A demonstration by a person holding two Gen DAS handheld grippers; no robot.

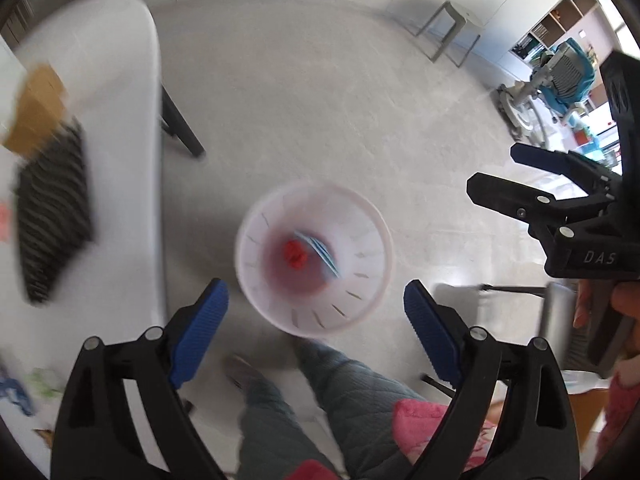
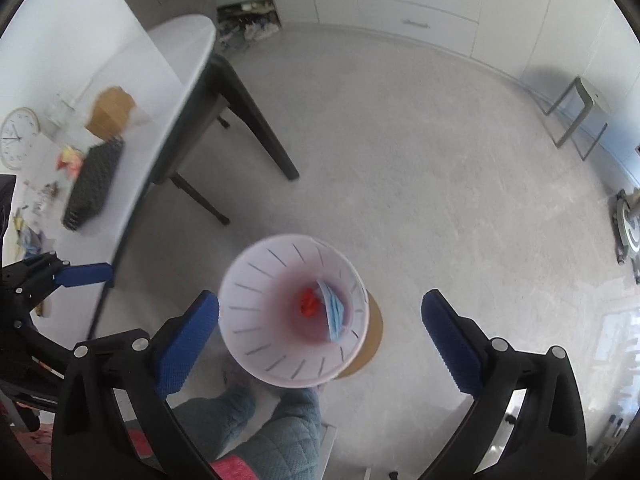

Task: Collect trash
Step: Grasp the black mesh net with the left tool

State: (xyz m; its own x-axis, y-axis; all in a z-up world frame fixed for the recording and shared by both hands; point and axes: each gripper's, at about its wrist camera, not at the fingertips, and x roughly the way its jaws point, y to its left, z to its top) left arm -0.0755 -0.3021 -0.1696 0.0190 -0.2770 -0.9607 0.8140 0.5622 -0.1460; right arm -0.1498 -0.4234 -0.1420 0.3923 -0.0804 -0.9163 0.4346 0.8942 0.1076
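Note:
A white slotted waste bin (image 1: 314,258) stands on the floor below me; it also shows in the right wrist view (image 2: 294,312). Inside lie a crumpled red piece (image 1: 295,254) (image 2: 309,305) and a blue face mask (image 1: 320,254) (image 2: 335,314). My left gripper (image 1: 316,334) is open and empty above the bin. My right gripper (image 2: 320,344) is open and empty, also above the bin; it shows at the right of the left wrist view (image 1: 492,174). Small scraps (image 2: 70,160) lie on the white table (image 2: 132,92).
On the table (image 1: 120,80) lie a dark ribbed mat (image 1: 54,216) (image 2: 94,184), a brown box (image 1: 38,110) (image 2: 110,112) and a round clock (image 2: 16,142). A stool (image 2: 580,114) stands by the far cabinets. My legs (image 1: 320,400) are under the grippers.

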